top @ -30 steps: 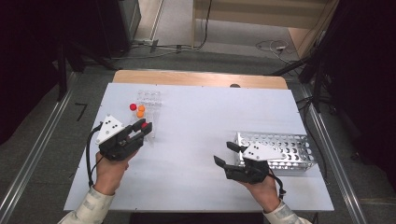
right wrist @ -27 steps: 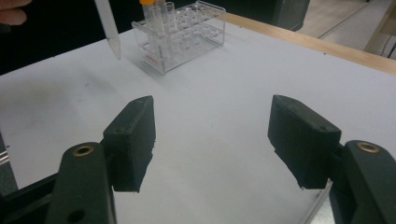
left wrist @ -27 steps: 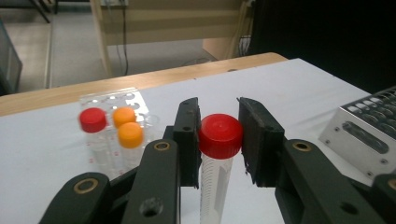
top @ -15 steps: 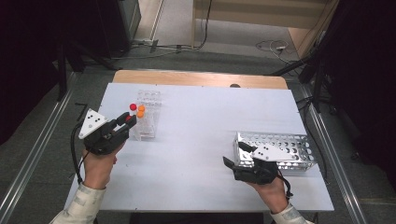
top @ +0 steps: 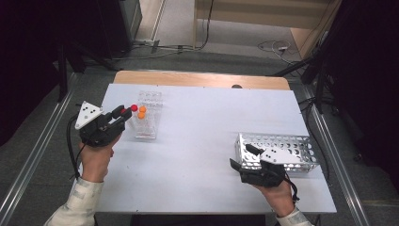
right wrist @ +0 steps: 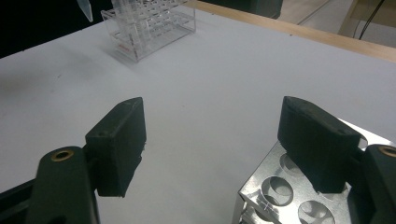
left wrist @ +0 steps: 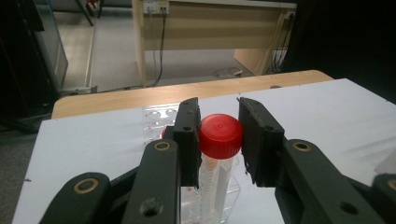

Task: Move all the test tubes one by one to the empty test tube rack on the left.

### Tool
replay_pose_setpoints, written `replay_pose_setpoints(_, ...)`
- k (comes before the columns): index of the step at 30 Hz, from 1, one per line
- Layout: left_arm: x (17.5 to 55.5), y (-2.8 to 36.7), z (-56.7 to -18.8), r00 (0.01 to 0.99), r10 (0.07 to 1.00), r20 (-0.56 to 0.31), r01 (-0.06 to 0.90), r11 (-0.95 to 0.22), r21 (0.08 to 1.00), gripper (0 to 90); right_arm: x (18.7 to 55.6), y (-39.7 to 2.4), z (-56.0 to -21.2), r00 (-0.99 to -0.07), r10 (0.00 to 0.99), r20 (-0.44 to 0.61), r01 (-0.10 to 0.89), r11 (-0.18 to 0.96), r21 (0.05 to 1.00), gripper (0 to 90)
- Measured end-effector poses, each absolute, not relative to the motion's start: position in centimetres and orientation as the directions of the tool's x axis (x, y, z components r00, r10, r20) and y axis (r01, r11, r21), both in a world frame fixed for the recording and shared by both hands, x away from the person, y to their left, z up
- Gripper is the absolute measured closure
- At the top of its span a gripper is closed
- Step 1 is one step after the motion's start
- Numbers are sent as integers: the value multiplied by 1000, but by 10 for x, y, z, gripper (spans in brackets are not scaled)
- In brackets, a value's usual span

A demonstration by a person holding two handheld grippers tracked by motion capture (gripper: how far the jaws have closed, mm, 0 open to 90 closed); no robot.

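left gripper (left wrist: 218, 140) clamped on red-capped tube (left wrist: 220, 136), jaws gripping just under cap; tube upright, held above clear rack (top: 147, 117) at table's (top: 202, 155) left side. two orange-capped tubes (top: 142, 112) stand in clear rack, just beside held tube. right gripper (right wrist: 224, 144) jaws wide, just been opening, nothing between them; sits at near left corner of metal rack (top: 282, 146) on table's right side. racks well apart.
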State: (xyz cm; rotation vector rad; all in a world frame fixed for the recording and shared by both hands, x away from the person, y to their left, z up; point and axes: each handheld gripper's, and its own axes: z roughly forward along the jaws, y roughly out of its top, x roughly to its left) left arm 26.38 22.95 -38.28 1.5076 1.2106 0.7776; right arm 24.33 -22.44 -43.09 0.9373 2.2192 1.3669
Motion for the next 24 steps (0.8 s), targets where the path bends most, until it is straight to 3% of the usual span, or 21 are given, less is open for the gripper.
replay_pose_setpoints(24, 295, 230, -377, 233, 969, -80, 286, 10, 958, 698, 243, -225, -431, -706, 707, 32, 346, 306, 887, 219)
